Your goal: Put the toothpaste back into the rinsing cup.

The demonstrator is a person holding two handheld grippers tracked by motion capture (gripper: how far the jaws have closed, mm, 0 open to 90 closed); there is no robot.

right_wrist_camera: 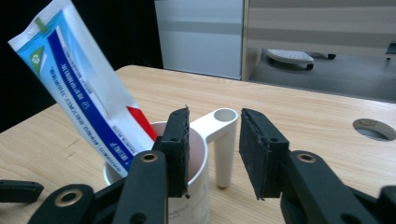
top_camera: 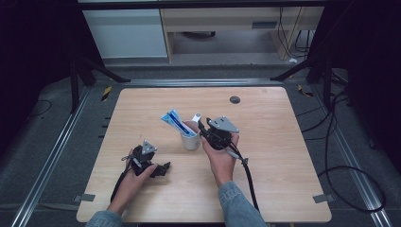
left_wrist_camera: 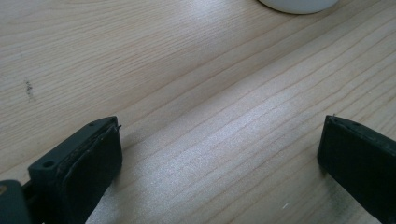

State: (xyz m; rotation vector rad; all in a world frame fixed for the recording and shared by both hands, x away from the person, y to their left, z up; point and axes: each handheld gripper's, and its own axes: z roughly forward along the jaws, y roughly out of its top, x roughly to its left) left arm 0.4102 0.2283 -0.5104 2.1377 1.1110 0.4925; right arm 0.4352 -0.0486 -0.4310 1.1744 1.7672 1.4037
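White cup [top_camera: 191,141]: centre of the high view, upright on the wooden table [top_camera: 265,142], handle [right_wrist_camera: 223,140] toward the frame's top. Toothpaste tube [top_camera: 174,121]: standing in the cup, leaning upper left. Right gripper [top_camera: 204,130]: at the cup's rim, jaws parted, grasping nothing. Left gripper [top_camera: 166,166]: lower left, jaws wide apart over bare wood.

Cup [top_camera: 191,140] sits near the centre of the counter [top_camera: 265,165], tube [top_camera: 174,121] standing in it, leaning left and back. Right hand-held gripper [top_camera: 202,128] just right of cup, over its rim. Left hand-held gripper [top_camera: 164,169] rests on counter, front-left of cup, apart.
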